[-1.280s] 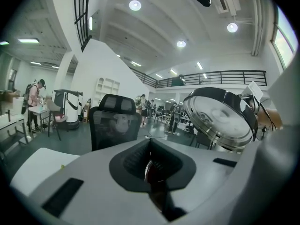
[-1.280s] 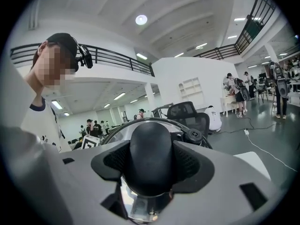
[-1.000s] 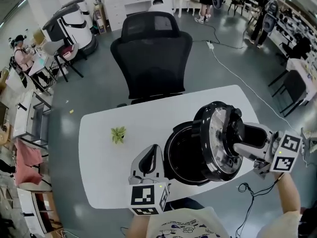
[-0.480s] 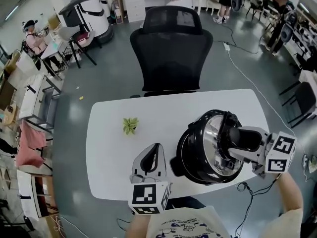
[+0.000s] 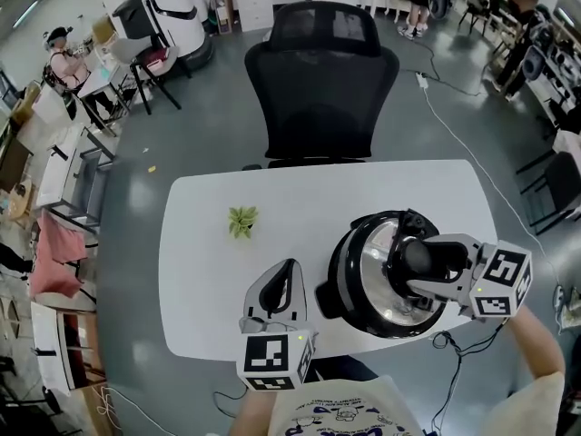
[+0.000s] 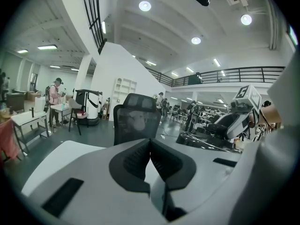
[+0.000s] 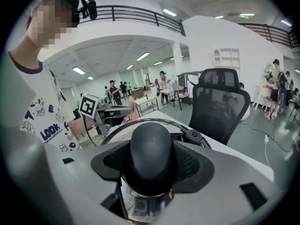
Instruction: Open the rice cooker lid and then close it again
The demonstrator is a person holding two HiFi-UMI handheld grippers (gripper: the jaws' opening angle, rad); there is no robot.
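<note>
Lid [image 5: 374,280] dropped from upright to nearly flat on the rice cooker [image 5: 329,300] — closing almost complete. Right gripper [image 5: 410,260] clamped its handle [image 7: 150,151]; left gripper [image 5: 285,271] pinched together, empty, at the cooker's left.

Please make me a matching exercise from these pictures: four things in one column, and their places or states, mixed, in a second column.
1 plant
2 chair
3 left tool
4 right tool

A shut on the lid knob
B behind the table
C shut, empty
D on the table, left of the cooker

Pairs: 1-D, 2-B, 3-C, 4-A
</note>
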